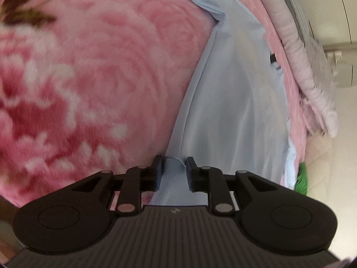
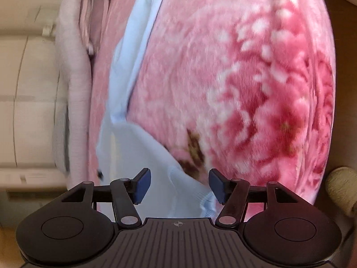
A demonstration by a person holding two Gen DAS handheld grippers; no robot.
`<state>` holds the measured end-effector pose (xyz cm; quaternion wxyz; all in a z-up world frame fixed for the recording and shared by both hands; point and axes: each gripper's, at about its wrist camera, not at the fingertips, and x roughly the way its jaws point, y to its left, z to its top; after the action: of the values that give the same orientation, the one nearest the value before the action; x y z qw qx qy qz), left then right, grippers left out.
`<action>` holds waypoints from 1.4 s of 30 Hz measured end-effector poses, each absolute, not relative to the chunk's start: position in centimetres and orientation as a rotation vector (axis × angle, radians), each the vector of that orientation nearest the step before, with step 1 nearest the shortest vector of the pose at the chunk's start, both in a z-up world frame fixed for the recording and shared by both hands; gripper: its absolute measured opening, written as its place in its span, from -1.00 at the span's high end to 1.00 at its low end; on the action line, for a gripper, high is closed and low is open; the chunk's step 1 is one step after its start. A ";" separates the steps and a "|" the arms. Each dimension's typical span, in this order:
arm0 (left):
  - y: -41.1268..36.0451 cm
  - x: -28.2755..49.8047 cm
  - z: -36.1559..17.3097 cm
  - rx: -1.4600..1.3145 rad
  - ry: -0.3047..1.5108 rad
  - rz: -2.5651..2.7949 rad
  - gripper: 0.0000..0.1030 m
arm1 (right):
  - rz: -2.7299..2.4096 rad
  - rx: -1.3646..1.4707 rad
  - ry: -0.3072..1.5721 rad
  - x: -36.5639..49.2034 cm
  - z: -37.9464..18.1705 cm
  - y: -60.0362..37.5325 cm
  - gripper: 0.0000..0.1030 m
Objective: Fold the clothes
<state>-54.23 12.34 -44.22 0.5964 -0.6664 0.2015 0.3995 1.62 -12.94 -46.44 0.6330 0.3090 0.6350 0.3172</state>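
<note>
A pale blue garment [image 1: 234, 102] lies stretched over a pink floral blanket [image 1: 100, 78]. In the left wrist view my left gripper [image 1: 174, 172] has its fingers partly apart with the garment's ribbed hem lying between them, the pads not pressed on it. In the right wrist view the same pale blue garment [image 2: 133, 147] runs from the top down under my right gripper [image 2: 179, 185], which is wide open over a ribbed edge of the cloth. The pink floral blanket [image 2: 245, 89] fills the right of that view.
A folded stack of pink and grey cloth [image 1: 299, 71] lies along the blanket's far side, also in the right wrist view [image 2: 75, 73]. A green item [image 1: 302, 178] sits by the garment's edge. A cream cabinet [image 2: 29, 102] stands behind. A yarn-like roll [image 2: 341, 189] is at the right.
</note>
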 end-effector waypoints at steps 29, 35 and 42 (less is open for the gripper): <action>11.8 -46.7 -39.7 -0.885 1.009 1.036 0.48 | 1.006 -0.614 0.965 -6.9 -39.4 -0.9 0.48; 9.6 -47.0 -39.3 -1.016 1.156 1.078 0.46 | 0.897 -0.623 1.235 -6.1 -39.3 -3.5 0.47; 8.0 -45.2 -32.4 -1.023 1.159 1.173 0.47 | 0.953 -0.637 1.368 -4.8 -34.2 -3.1 0.47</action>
<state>-45.15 7.97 -32.36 0.5653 -0.4349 0.4927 0.4986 -4.81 -3.14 -34.24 0.6275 -0.2778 0.5969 0.4157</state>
